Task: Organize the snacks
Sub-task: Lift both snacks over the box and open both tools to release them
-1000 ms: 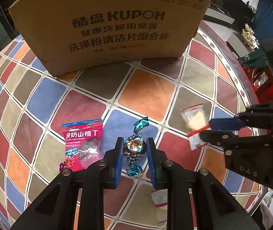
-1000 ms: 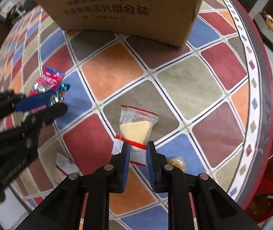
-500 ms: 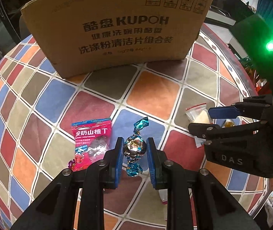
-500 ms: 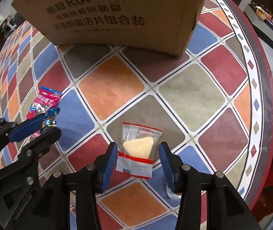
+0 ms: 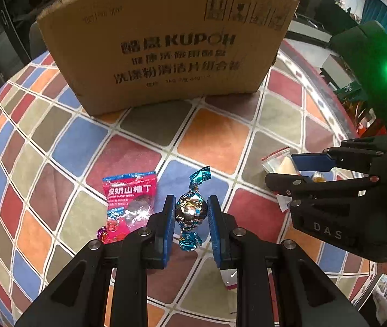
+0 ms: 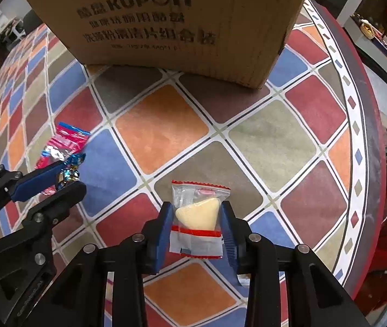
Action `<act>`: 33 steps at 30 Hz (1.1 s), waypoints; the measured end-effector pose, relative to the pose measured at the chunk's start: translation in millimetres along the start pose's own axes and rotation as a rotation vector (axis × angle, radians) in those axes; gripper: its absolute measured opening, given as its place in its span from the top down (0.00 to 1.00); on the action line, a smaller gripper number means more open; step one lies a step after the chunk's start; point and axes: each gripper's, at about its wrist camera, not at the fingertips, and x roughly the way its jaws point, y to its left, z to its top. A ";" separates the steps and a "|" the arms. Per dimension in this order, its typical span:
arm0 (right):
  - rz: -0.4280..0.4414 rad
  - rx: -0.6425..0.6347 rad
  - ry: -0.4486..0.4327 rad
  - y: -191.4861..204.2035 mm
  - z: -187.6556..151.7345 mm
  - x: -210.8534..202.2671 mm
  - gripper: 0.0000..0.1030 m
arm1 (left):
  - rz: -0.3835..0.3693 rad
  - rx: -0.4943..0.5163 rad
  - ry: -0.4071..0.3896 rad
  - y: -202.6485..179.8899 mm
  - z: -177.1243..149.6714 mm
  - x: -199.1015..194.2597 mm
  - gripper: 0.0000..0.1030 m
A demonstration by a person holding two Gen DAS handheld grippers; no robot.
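While my left gripper (image 5: pixel 190 212) clamps the foil candy (image 5: pixel 191 210), my right gripper (image 6: pixel 196 219) pinches the clear packet (image 6: pixel 197 218).

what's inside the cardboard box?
Cannot tell. Both wrist views show only the printed front wall of the cardboard box and its top edge; the interior is hidden. The table runs under it.

The large brown cardboard box (image 6: pixel 177 24) is cut off by the top edge in the right wrist view; its interior is hidden in both views, and its small print is blurred. A small white-and-red wrapper (image 5: pixel 230 279) is mostly hidden behind the left gripper's finger. A gold-wrapped sweet (image 5: pixel 318 176) is largely hidden behind the right gripper's fingers.
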 end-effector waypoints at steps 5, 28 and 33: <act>0.011 -0.004 -0.059 -0.8 0.6 -26.4 0.65 | -0.011 -0.006 -0.069 -0.9 4.9 -24.7 0.77; 0.045 -0.011 -0.452 -15.0 23.2 -169.3 0.65 | -0.013 -0.001 -0.360 2.4 53.3 -137.0 0.77; 0.058 -0.014 -0.527 -15.8 33.5 -189.2 0.65 | 0.002 0.011 -0.412 3.6 68.7 -149.4 0.77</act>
